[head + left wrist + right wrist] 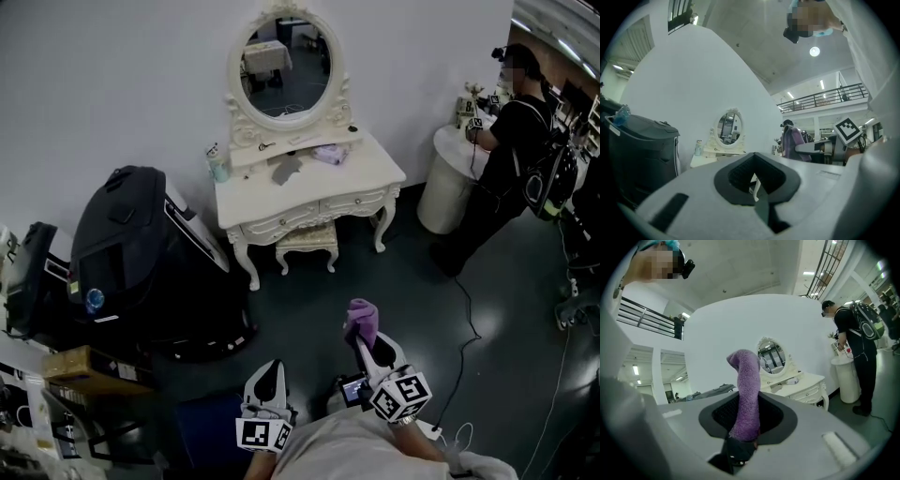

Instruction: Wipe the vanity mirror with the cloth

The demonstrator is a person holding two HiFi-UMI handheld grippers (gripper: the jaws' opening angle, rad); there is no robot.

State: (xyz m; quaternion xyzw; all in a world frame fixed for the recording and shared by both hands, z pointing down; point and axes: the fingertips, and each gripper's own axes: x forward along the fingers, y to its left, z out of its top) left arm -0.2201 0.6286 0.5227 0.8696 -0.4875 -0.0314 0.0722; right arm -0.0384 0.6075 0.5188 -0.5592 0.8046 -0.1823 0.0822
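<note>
Since vanity mirror [284, 64] stands far off on white table [373, 161], head view: wiping not begun.
Left gripper view: left gripper [757, 189] jaws pressed together, nothing inside, spare.
Right gripper view: right gripper [740, 439] jaws pinch purple cloth [747, 394], end sticking up, ready to rub glass.

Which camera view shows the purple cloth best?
The right gripper view: the purple cloth stands large and centred, clamped between the jaws of the right gripper. The head view shows it small, bunched at that gripper's tip. The left gripper view shows it far off at the right.
</note>
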